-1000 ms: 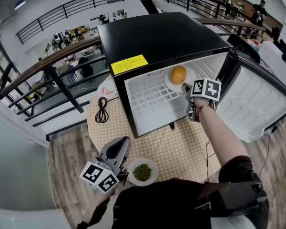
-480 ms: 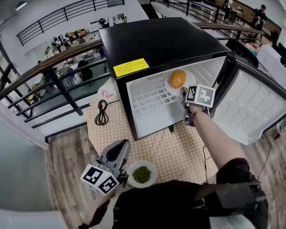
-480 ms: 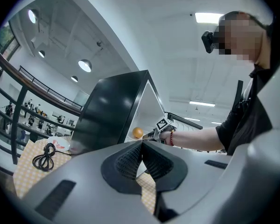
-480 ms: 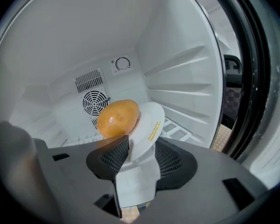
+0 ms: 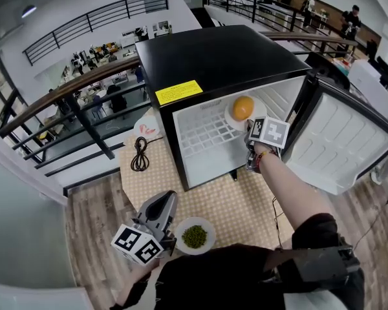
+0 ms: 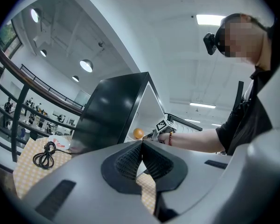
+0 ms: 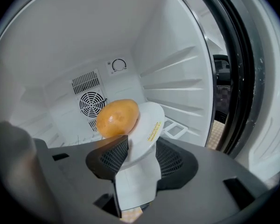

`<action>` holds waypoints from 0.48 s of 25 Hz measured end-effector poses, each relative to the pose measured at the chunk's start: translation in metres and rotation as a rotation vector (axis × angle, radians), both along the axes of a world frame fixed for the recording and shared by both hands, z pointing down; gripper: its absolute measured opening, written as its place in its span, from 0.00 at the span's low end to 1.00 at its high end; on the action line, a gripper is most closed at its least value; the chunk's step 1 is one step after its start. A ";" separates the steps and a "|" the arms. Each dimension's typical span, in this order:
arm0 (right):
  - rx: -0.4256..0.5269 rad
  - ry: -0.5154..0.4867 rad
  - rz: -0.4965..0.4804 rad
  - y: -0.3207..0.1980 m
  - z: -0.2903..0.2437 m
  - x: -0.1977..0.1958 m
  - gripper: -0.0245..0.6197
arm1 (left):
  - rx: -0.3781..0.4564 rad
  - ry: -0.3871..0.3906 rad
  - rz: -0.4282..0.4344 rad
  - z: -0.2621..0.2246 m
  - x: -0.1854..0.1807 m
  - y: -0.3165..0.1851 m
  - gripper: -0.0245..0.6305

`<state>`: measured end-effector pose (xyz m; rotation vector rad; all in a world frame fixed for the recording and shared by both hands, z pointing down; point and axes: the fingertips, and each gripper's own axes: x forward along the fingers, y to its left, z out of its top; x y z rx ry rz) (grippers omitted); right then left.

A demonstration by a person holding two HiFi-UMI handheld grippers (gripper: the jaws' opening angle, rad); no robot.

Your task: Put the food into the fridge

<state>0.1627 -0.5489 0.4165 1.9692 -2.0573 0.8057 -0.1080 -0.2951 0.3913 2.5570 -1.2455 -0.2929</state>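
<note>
**Fridge loading: plate (image 5: 230, 119) with orange food (image 5: 243, 106) on the fridge (image 5: 220, 50) shelf.**
The right gripper (image 5: 250, 128) reaches in on an outstretched arm, pointing slightly downward. Its jaws have just been opening, and the plate's near rim lies between them, apparently released. The left gripper (image 5: 161, 204) is level, jaws closed on nothing, beside the dish of greens (image 5: 209, 228) at the table's near edge.

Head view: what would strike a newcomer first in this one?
The black fridge stands open on the table, an orange-yellow food item on a white plate inside. The right gripper reaches in, jaws just opening around the plate's rim; the left gripper, shut, hovers beside a dish of greens.
</note>
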 end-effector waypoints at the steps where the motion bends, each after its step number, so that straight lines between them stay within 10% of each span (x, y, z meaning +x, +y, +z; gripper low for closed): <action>1: 0.000 -0.011 0.004 0.000 0.000 0.000 0.32 | -0.001 0.000 -0.001 0.000 -0.001 0.000 0.05; 12: -0.025 -0.046 0.019 0.000 0.002 0.000 0.33 | -0.004 0.002 -0.003 0.002 -0.005 0.003 0.05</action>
